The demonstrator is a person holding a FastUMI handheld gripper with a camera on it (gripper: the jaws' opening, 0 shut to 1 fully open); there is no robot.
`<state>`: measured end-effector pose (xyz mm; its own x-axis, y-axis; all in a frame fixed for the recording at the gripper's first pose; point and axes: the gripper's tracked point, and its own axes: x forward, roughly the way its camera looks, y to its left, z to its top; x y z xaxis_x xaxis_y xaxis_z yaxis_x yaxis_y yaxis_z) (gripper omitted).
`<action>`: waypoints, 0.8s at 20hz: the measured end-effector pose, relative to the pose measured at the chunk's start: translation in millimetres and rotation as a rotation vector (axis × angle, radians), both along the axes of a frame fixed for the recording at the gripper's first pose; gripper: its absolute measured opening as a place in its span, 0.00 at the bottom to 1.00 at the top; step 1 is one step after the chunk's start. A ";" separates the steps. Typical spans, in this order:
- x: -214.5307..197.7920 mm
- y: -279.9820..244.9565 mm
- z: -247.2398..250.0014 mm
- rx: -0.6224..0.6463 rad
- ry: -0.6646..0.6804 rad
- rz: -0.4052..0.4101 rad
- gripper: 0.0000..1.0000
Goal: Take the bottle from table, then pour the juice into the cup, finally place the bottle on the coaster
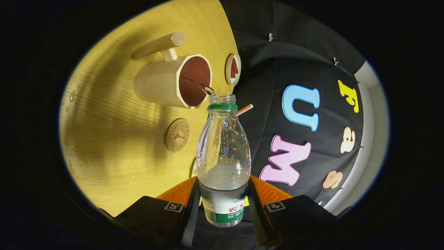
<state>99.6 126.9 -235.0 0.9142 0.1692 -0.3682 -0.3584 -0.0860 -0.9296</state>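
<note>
Bottle (223,152) first: it sits between my fingers (223,205), both pressing its labelled lower part, so I am grasping it firmly. It is clear plastic, uncapped, with a green ring round the neck, and its open mouth points at the cup (173,81). Some clear liquid and droplets show inside it, pooled toward the labelled end. The cup is a pale faceted mug with a wooden bar handle, standing on the wooden bench (114,114) beyond the bottle's mouth, its dark reddish-brown inside facing me. A thin stream of liquid appears at the bottle's lip, reaching the cup's rim. A striped straw (244,110) pokes out beside the bottle's neck. The round cork coaster (177,135) lies on the bench near the cup, bare. Further off, a small white dish (233,69) holds something reddish-brown. Water drops dot the bench.
</note>
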 end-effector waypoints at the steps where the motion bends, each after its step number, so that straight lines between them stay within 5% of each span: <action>1: 0.5 0.6 1.8 -0.004 -0.004 0.002 0.70; 16: 11.7 1.1 18.6 -0.076 -0.066 0.037 0.70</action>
<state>111.3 128.1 -216.4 0.9305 0.1775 -0.3206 -0.2919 -0.1697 -0.9413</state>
